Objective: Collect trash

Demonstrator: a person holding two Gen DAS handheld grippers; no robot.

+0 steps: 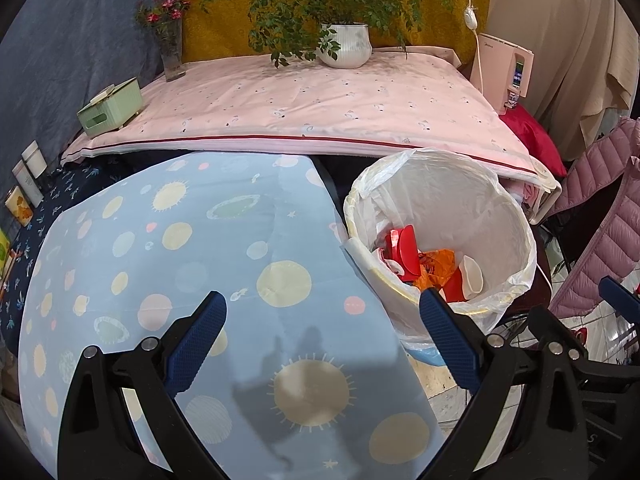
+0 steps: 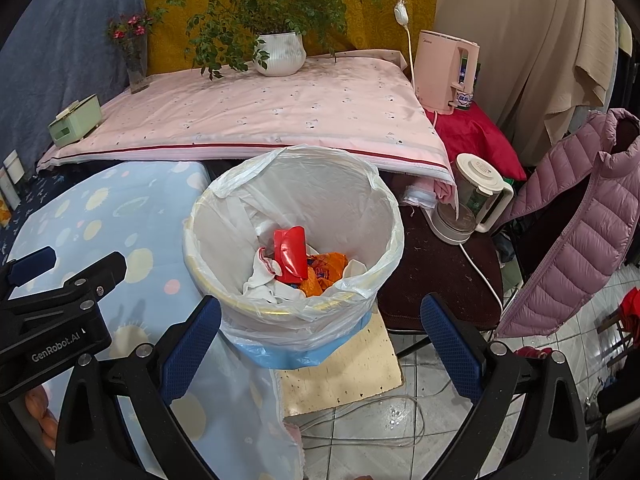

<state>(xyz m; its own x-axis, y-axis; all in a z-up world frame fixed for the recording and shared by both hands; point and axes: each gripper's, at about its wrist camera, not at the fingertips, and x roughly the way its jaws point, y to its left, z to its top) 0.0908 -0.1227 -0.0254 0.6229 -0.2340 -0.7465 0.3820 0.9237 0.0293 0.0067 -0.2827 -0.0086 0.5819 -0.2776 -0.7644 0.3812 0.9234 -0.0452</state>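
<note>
Both tools gape empty: the left tool (image 1: 323, 338) hangs over the blue-clothed worktop (image 1: 168, 248), the right tool (image 2: 321, 340) at six o'clock of the one lined bin (image 2: 294, 236). One red wrapper (image 2: 291, 254), one orange bag (image 2: 326, 270) and white scraps (count unclear) lie inside. Collecting looks finished; next comes scanning for strays, none showing.

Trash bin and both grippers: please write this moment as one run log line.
left gripper: open, empty | right gripper: open, empty | trash bin: lined, holds red and orange wrappers
</note>
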